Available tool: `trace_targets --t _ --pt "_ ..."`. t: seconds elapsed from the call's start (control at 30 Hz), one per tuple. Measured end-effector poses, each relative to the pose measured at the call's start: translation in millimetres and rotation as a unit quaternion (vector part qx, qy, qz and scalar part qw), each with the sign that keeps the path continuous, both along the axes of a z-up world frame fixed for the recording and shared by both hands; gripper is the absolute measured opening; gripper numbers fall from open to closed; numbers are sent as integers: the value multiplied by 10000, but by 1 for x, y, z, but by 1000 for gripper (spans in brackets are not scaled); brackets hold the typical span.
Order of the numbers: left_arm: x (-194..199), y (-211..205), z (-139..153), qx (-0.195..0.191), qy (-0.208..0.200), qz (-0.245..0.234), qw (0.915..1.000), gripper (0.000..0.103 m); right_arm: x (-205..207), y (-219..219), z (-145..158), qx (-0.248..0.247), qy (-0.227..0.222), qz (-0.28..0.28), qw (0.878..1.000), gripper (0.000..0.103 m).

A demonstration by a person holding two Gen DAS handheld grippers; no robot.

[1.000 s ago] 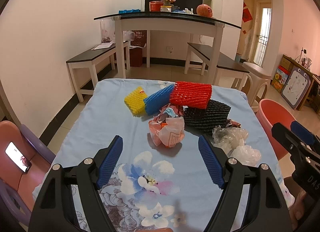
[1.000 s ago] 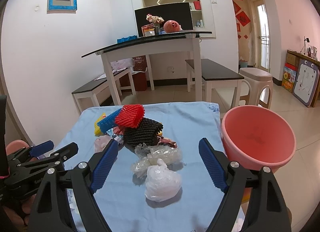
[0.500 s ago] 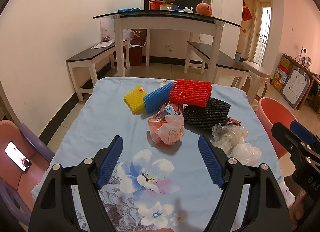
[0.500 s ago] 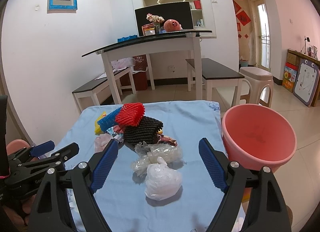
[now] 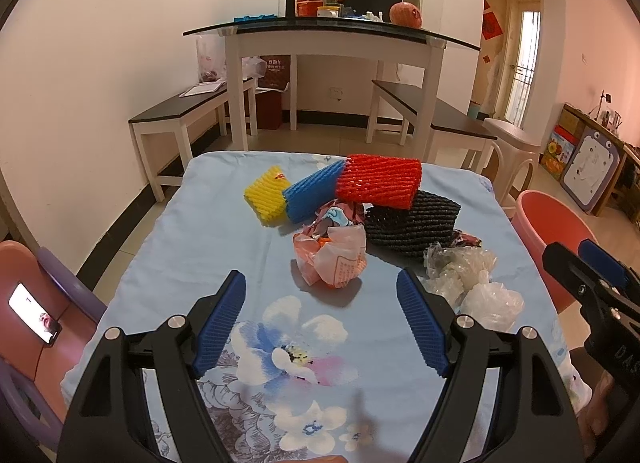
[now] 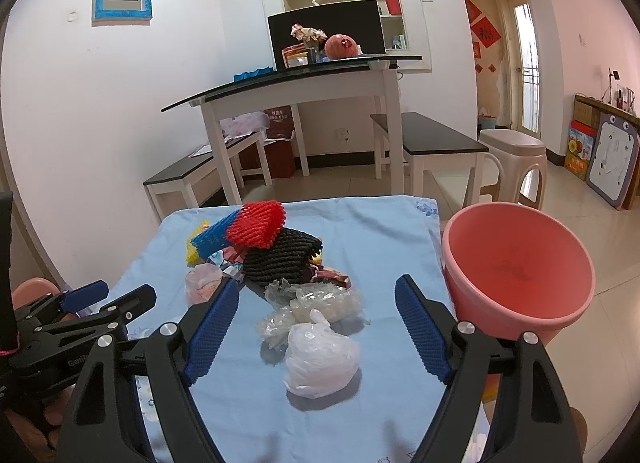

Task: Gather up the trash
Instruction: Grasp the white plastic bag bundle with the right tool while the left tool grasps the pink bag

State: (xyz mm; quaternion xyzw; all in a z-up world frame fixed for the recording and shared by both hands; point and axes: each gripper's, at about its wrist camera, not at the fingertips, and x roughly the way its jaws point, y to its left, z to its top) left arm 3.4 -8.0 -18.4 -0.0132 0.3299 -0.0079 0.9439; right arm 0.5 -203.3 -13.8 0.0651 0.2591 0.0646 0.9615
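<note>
A heap of trash lies on the blue flowered tablecloth [image 5: 208, 223]: red [image 5: 378, 181], blue [image 5: 312, 197], yellow [image 5: 268, 193] and black [image 5: 412, 223] foam nets, plus crumpled wrappers. In front of the heap lies a crumpled pink plastic bag [image 5: 332, 259], just beyond my open left gripper [image 5: 320, 275]. A knotted white plastic bag [image 6: 320, 359] and clear wrap [image 6: 316, 299] lie between the fingers of my right gripper [image 6: 317, 281]. Its jaws are closing slightly, and the pads touch nothing. A pink bucket [image 6: 500, 319] stands at the table's right edge.
A pink and purple chair with a lit phone [image 5: 34, 317] on it stands left of the table. Beyond are a white dining table [image 5: 332, 39] with two benches, a beige stool [image 6: 512, 159] and tiled floor.
</note>
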Motion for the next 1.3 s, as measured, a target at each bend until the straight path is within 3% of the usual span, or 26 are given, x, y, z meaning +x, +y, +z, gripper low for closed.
trace_targets --t 0.5,0.73,0.8,1.03,1.17,1.23,1.3 --pt "9 21 -11 -324 97 -486 9982 78 8 -25 -32 39 578 108 9983 73" --pt "32 17 -18 -308 202 -402 9985 78 15 -25 -49 205 895 346 9952 67" --pt "39 14 -18 -300 221 -442 9983 68 18 -24 -50 248 932 424 9944 65" --pt "67 -1 -27 -123 350 -543 9978 59 27 -20 -56 327 1081 664 9914 64" --pt "81 -7 -42 107 641 -573 9962 37 34 -20 -64 387 1282 692 9886 64" --pt "83 -4 -44 56 671 -543 9963 34 36 -22 -67 516 1386 718 9864 64" --pt "82 0 -42 -63 673 -629 9957 16 40 -23 -69 613 1487 719 9844 64"
